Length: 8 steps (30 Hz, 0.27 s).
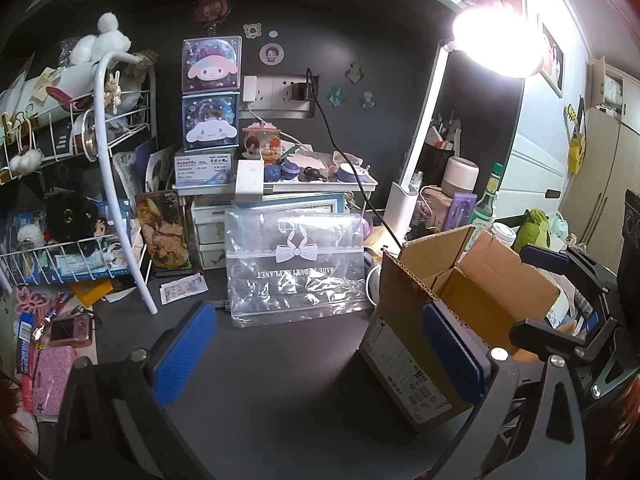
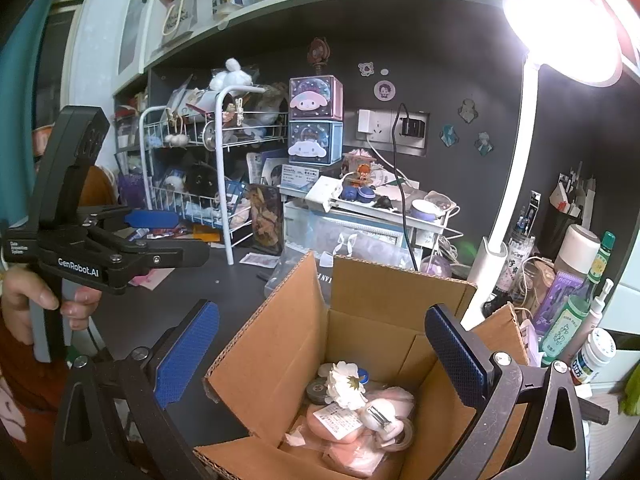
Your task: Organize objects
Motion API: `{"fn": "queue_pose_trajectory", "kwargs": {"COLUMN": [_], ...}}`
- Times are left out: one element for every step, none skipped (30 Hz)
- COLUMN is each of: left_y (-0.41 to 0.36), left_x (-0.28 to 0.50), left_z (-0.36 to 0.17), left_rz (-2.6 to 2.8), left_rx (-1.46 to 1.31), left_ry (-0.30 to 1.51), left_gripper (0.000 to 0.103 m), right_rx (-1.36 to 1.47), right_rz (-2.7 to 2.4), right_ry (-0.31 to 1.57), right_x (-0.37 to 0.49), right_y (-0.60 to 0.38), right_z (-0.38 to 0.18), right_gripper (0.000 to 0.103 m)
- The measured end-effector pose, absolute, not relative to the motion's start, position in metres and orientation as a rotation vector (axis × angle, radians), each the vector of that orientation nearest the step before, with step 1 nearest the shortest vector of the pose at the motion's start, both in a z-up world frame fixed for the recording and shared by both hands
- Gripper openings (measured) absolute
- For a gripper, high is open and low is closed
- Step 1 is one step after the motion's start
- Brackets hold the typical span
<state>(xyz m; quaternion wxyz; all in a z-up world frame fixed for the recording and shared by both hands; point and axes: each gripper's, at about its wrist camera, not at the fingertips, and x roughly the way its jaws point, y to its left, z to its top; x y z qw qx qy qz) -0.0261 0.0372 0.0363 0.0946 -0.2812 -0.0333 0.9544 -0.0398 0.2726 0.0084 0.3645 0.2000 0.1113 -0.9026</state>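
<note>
An open cardboard box [image 2: 360,296] stands on the dark desk; it also shows in the left wrist view [image 1: 472,280]. Inside lie a white flower [image 2: 346,386], pink packets [image 2: 340,428], a white clip [image 2: 378,416] and a dark round disc [image 2: 318,390]. My right gripper [image 2: 320,356] is open and empty, hovering over the box opening. My left gripper [image 1: 320,356] is open and empty above the bare desk, left of the box; it also shows in the right wrist view [image 2: 160,236]. A clear plastic pouch with a bow print [image 1: 296,264] stands behind.
A white wire rack [image 1: 80,160] full of plush toys stands at the left. Stacked character boxes [image 1: 212,96] and a white drawer unit [image 1: 224,236] sit at the back. A lit desk lamp [image 1: 496,40], bottles [image 2: 576,312] and cables crowd the right. A pink camera [image 1: 68,330] lies at the left.
</note>
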Motion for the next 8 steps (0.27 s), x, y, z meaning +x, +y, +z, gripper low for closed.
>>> {"fn": "queue_pose_trajectory", "kwargs": {"left_y": [0.0369,0.0369,0.0366,0.037,0.0367,0.0366,0.0362,0.0357], "left_x": [-0.0263,-0.0265,-0.0266,-0.0263,-0.0265,-0.0266,-0.0268,-0.0274], "left_z": [0.0362,0.0362,0.0362,0.0363,0.0362,0.0361,0.0361,0.0363], "left_rz": [2.831,2.83,2.83,2.83,2.832,2.834,2.835,2.835], "left_rx": [-0.834,-0.834,-0.832,-0.831,-0.826,-0.824,-0.823,-0.824], "left_ry": [-0.098,-0.098,-0.099,-0.1,-0.099,-0.1,-0.099,-0.099], "left_gripper": [0.102,0.102,0.102,0.102,0.102,0.102,0.102,0.102], "right_rx": [0.515,0.515,0.516,0.516,0.516,0.517,0.517,0.517], "right_rz": [-2.324,-2.324,-2.324,-2.324,-2.324,-2.323,-2.324,-2.323], "right_ry": [0.286,0.287,0.286,0.285,0.284,0.284,0.284,0.283], "right_x": [-0.0398,-0.0397,-0.0398,-0.0396,-0.0398,-0.0395,-0.0396,-0.0393], "right_y": [0.2729,0.2727,0.2731,0.2729,0.273,0.2724,0.2729,0.2724], "right_z": [0.0086,0.0085,0.0086,0.0085,0.0086,0.0084,0.0086,0.0084], "right_gripper": [0.103,0.103,0.103,0.103,0.103,0.103,0.103,0.103]}}
